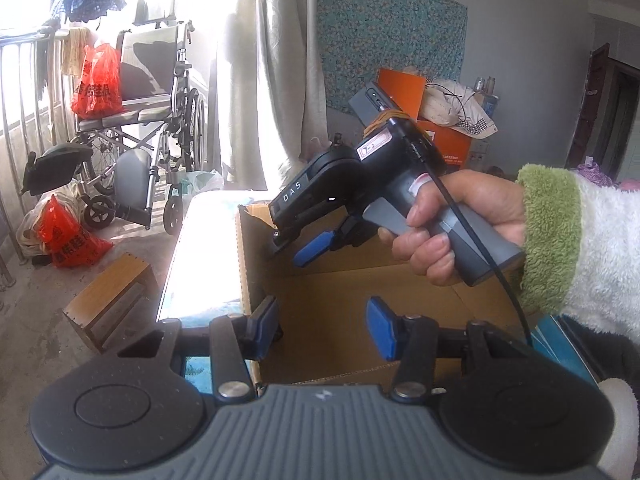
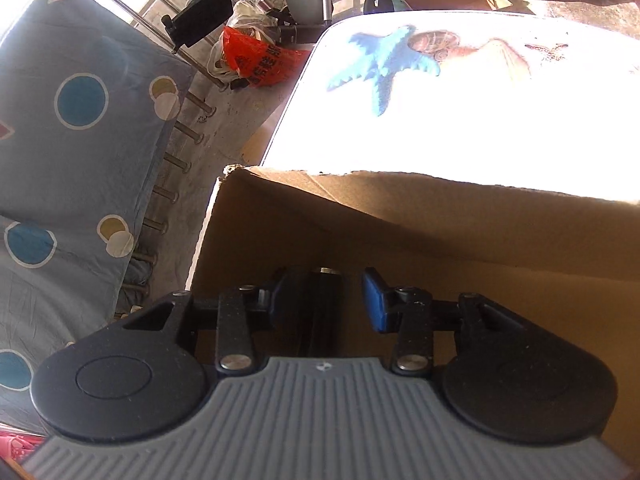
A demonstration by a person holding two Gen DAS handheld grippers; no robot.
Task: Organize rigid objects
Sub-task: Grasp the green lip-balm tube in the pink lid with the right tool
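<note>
1. Right gripper's fingers (image 2: 374, 300) stand parted, a dark upright object (image 2: 322, 312) between them beside the left pad; contact cannot be told.
2. Object: sits low inside the cardboard box (image 2: 440, 216). Judged rigid, light, possibly smooth; take it at mid-body, squarely.
3. Left gripper (image 1: 324, 324) open and empty, hovering over the box.
4. Box stands on the table (image 2: 500, 120), sunlit, with a starfish print.

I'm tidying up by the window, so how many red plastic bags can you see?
2: one red plastic bag sits on the wheelchair seat, the other red plastic bag lies on the floor beside its front wheel. More may be hidden behind clutter.
</note>
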